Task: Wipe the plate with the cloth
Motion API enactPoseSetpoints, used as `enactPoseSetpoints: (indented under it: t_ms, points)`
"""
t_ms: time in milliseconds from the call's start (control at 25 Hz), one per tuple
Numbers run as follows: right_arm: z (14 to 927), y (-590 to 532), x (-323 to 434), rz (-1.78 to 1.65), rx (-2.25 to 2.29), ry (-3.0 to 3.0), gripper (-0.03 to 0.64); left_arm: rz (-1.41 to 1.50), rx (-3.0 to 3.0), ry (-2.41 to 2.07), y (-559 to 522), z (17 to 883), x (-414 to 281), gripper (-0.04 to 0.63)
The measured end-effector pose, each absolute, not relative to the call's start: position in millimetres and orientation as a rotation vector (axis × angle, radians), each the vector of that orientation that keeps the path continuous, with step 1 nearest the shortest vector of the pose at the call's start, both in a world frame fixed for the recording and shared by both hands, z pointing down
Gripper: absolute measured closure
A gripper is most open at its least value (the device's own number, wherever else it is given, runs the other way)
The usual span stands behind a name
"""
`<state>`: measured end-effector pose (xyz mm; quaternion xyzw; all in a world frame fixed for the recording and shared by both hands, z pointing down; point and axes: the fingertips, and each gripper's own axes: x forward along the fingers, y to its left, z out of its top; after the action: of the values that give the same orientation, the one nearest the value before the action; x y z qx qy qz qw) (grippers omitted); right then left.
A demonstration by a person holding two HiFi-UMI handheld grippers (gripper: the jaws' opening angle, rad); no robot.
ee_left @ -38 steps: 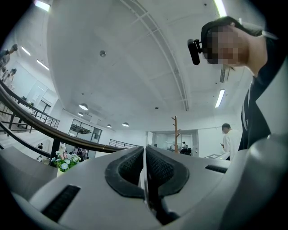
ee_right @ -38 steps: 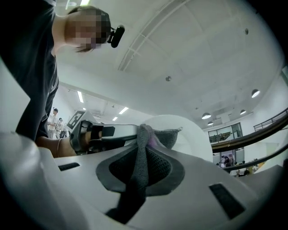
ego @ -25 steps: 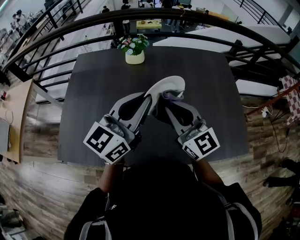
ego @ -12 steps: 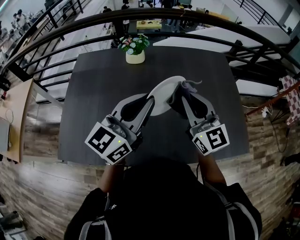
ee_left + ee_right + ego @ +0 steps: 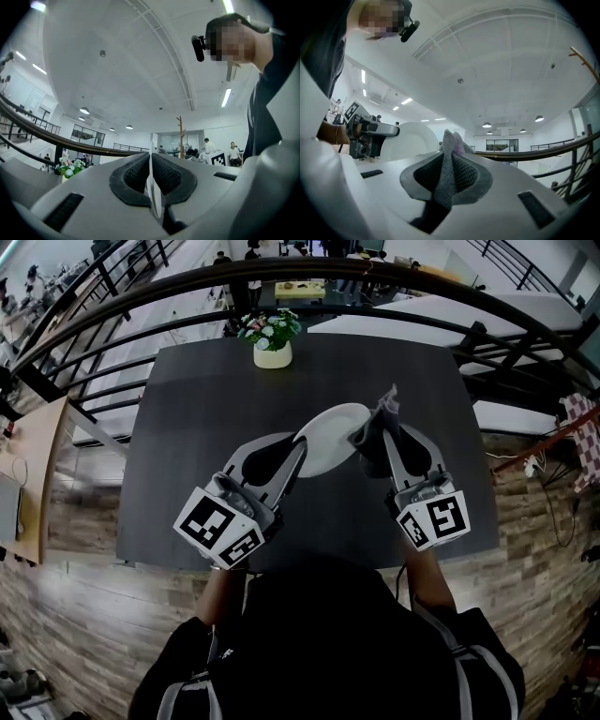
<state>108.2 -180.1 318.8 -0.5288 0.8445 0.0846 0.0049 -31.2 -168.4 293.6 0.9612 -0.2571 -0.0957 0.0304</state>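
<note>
- White plate (image 5: 330,437) is held up over the dark table (image 5: 187,456) and tilted, prob. so the cloth can reach its face without the table in the way.
- Left gripper (image 5: 298,448): jaws almost together, clamped on the plate's rim. In the left gripper view the plate stands edge-on btw the pads.
- Right gripper (image 5: 375,435): jaws closed on the grey cloth (image 5: 382,413), which is bunched w/ a tuft sticking out. The cloth is at the plate's right edge, touching or just beside it; I cannot tell which.

The plate (image 5: 328,439) is above the table (image 5: 187,427), the cloth (image 5: 375,427) at its right edge; a flower pot (image 5: 270,354) stands at the table's far edge
</note>
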Motion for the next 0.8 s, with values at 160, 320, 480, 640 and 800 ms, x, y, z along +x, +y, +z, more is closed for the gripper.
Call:
enactPoseSetpoints:
  t_ms: [160, 320, 480, 640, 800]
  points:
    - [309.4, -180.5, 114.9, 0.275, -1.667, 2.619, 0.575, -0.057, 3.127, -0.884, -166.8, 303.5, -23.7, 0.58]
    - [300.0, -179.1, 116.6, 0.279, -1.654, 2.589, 0.575, 0.096, 3.24, -0.923, -165.0, 307.4, -19.7, 0.58]
    - [291.4, -177.5, 118.5, 0.283, -1.637, 2.566, 0.575, 0.386, 3.493, -0.986, -162.4, 313.3, -14.0, 0.58]
    - [282.3, -175.2, 117.8, 0.289, -1.613, 2.552, 0.575, 0.683, 3.622, -1.122, -167.3, 320.0, -9.5, 0.58]
    - [274.4, -172.1, 117.4, 0.299, -1.595, 2.539, 0.575, 0.81, 3.701, -1.159, -167.4, 319.8, -8.5, 0.58]
